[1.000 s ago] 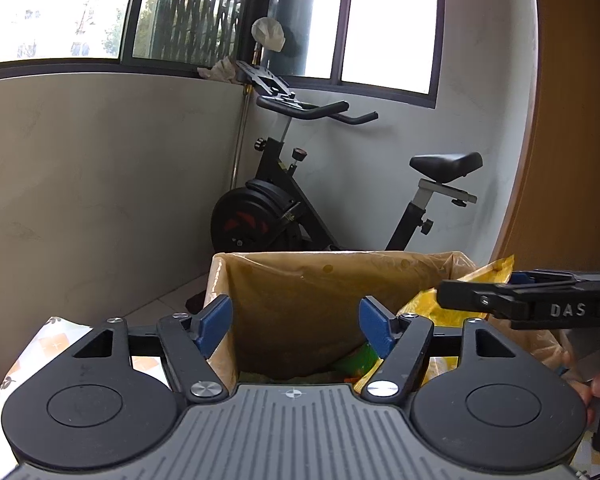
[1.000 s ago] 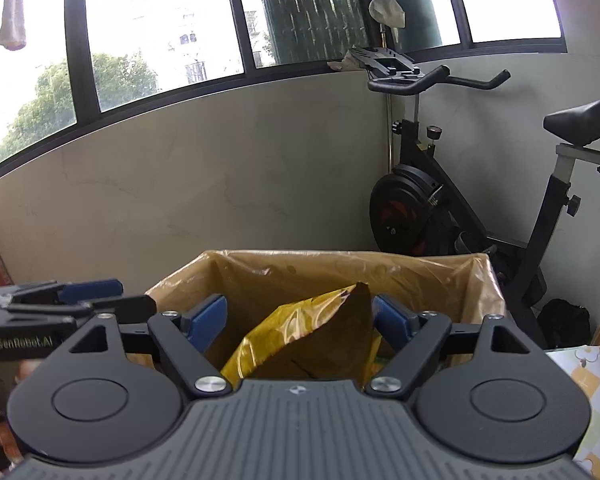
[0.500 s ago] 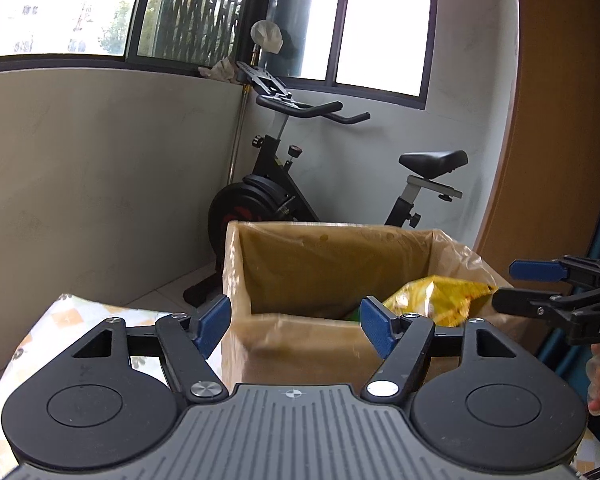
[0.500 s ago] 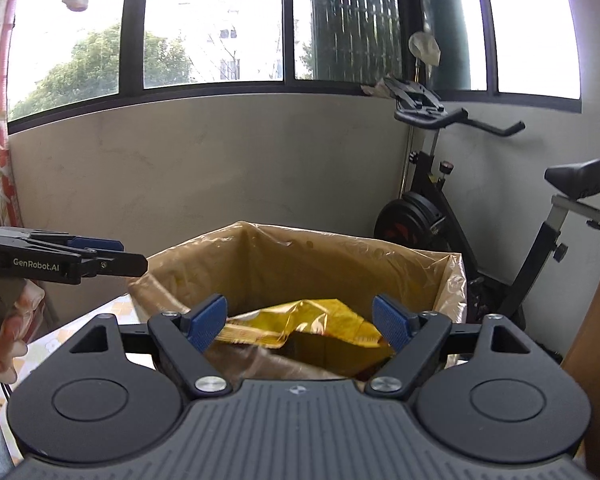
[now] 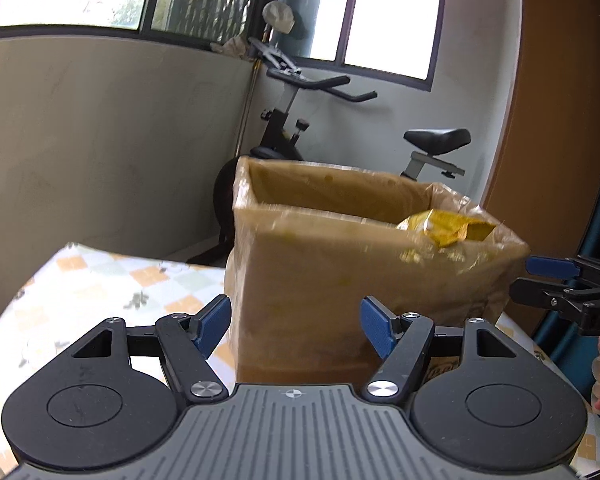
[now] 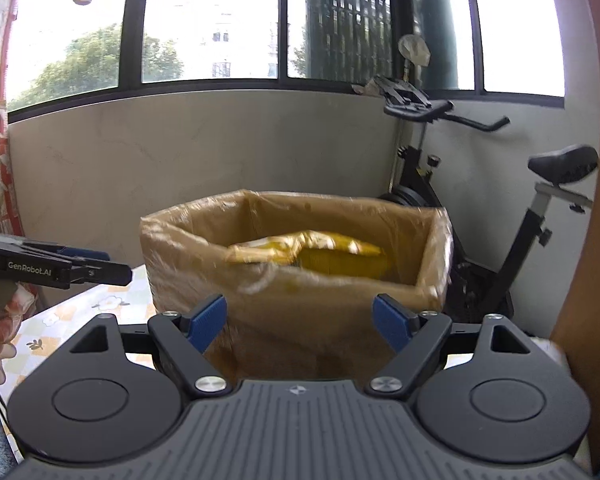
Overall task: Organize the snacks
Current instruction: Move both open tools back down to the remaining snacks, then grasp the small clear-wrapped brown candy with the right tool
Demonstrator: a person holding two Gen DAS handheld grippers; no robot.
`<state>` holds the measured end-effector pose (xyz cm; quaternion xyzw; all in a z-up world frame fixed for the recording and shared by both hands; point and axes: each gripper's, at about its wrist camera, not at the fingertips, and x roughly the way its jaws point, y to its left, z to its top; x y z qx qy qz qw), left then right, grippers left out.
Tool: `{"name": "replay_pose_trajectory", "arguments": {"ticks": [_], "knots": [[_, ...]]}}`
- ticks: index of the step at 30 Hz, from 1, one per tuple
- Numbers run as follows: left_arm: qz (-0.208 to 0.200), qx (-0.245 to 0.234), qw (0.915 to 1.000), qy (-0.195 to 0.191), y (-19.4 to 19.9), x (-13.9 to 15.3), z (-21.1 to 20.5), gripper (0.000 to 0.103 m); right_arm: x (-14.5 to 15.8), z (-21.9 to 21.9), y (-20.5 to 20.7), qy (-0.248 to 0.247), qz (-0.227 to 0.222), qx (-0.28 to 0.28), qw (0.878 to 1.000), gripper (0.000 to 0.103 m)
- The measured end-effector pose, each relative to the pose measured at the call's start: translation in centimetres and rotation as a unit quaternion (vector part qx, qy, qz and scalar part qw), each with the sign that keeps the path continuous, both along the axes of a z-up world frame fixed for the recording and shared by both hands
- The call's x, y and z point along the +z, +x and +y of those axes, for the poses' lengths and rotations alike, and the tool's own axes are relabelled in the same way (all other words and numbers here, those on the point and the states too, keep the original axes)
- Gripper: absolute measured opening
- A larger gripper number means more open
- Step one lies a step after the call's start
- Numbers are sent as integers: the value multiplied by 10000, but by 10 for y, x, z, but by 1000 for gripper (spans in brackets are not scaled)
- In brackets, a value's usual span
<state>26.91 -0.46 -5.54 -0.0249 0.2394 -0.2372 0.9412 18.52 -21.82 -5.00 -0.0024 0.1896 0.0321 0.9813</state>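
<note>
Since a second ago, when we looked straight down into the cardboard box (image 5: 340,280), both views now sit lower and further back, so we see its near wall; we take this as withdrawal after a drop-off. The yellow snack bag (image 6: 316,256), upright between the right tool's fingers a second ago, now lies slumped inside the box, toward 1 o'clock in the left view. We judge that one snack is stowed and the next must be fetched.

Left tool (image 5: 296,326): jaws about half apart, nothing between them. Right tool (image 6: 300,318): jaws wide apart, likewise empty.

Bag: glossy, crinkled, its top just below the rim. Box: lined with clear film, standing on the bench (image 5: 100,280) under a checked cloth, at 12 o'clock from both tools. An exercise bike (image 6: 480,208) stands behind it.
</note>
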Motion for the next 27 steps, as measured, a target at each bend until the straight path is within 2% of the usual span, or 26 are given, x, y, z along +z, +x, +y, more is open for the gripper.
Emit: {"name": "replay_pose_trajectory", "arguments": {"ticks": [9,27], "knots": [[254,119,9996,96,-2,-25,1,74,-36,-7,-12,-155,271,-131,9994,83],[628,164,9972,362,-11,-61,-2,73,-88,-15,-20,44,715,-265,9971,83]]}}
